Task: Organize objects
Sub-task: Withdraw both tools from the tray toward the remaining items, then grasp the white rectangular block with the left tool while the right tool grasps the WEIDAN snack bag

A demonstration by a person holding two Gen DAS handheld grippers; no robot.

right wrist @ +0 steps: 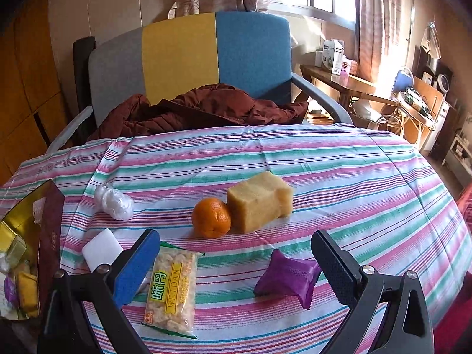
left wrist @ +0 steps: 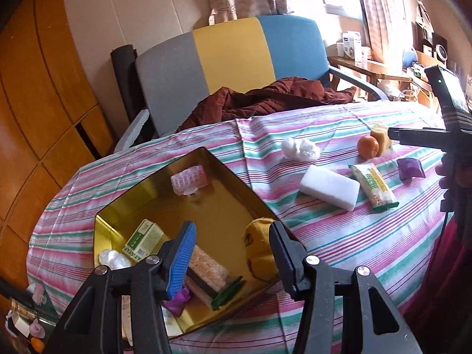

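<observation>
A gold tin stands on the striped cloth. It holds a pink pack, a green box, a brown snack bar, a yellow packet and a purple packet. My left gripper hovers over the tin, jaws apart with nothing between them. On the cloth lie a mandarin, a yellow sponge, a white block, a crumpled plastic wad, a rice-cracker packet and a purple packet. My right gripper stands wide open over the last two.
A chair with a grey, yellow and blue back stands behind the table, with a maroon jacket on its seat. A wooden desk with boxes is at the back right. The cloth curves down at the table's edges.
</observation>
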